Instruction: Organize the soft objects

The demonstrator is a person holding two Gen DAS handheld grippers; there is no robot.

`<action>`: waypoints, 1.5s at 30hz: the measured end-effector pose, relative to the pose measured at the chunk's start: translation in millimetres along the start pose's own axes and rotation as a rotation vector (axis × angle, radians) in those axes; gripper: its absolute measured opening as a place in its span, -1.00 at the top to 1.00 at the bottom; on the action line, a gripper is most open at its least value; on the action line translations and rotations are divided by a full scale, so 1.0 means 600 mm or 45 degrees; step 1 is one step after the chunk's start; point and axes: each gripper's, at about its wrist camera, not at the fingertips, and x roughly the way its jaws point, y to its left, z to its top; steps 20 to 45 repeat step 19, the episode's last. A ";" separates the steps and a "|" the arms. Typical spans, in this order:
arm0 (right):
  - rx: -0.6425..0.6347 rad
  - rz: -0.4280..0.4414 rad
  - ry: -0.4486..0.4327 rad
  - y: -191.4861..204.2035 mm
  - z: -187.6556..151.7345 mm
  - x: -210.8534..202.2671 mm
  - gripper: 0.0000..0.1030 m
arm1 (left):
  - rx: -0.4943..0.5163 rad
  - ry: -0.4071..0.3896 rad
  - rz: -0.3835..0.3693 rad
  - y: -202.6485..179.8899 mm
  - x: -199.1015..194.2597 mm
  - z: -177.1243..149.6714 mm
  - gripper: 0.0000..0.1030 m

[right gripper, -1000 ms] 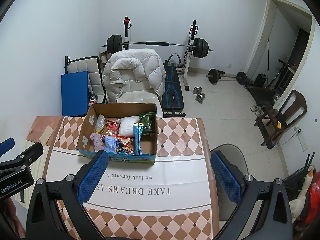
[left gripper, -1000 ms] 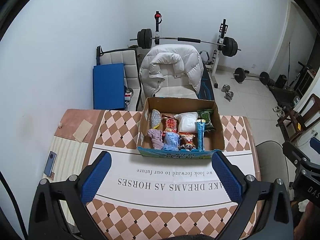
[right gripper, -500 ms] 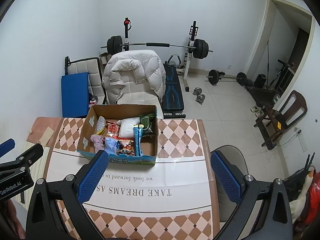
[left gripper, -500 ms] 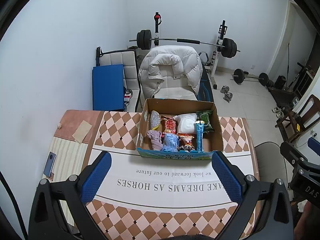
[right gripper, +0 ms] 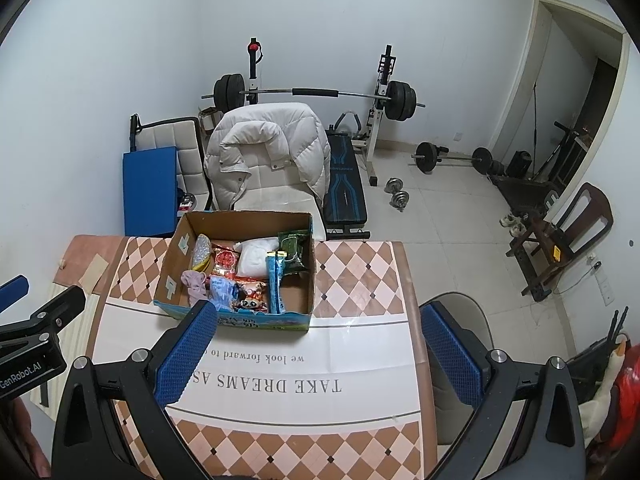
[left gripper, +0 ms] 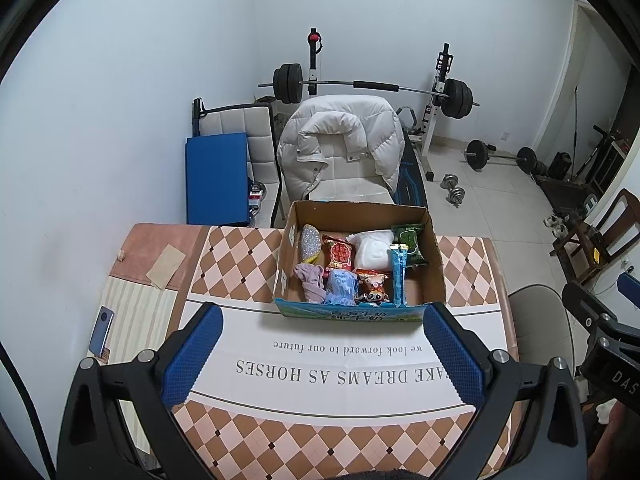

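An open cardboard box (left gripper: 434, 264) (right gripper: 170, 264) stands at the far side of the table. It holds several soft items: a pink cloth (left gripper: 310, 278) (right gripper: 194, 282), a white pack (left gripper: 372, 250) (right gripper: 256, 254), a red snack bag (left gripper: 339, 252), a green bag (left gripper: 408, 238) (right gripper: 294, 246), a blue stick pack (left gripper: 399, 276) and a panda toy (left gripper: 374, 286). My left gripper (left gripper: 320, 354) is open and empty, held above the table in front of the box. My right gripper (right gripper: 316, 354) is open and empty, to the right of the box.
The table (left gripper: 320, 372) has a checkered cloth with printed text. A phone (left gripper: 101, 330) lies at its left edge. A chair with a white jacket (left gripper: 340, 148) stands behind the box. A grey chair (right gripper: 460, 312) is at the table's right. Gym weights stand beyond.
Both views have shifted slightly, with the box a little lower in frame in the right wrist view. Both grippers stay open and empty.
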 end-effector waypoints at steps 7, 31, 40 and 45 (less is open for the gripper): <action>-0.004 0.003 -0.005 -0.003 0.006 -0.007 -1.00 | -0.009 -0.003 -0.002 0.000 -0.004 0.001 -1.00; 0.000 0.002 -0.010 -0.002 0.005 -0.008 -1.00 | -0.021 -0.027 0.002 0.014 -0.022 0.020 -0.99; 0.000 0.002 -0.010 -0.002 0.005 -0.008 -1.00 | -0.021 -0.027 0.002 0.014 -0.022 0.020 -0.99; 0.000 0.002 -0.010 -0.002 0.005 -0.008 -1.00 | -0.021 -0.027 0.002 0.014 -0.022 0.020 -0.99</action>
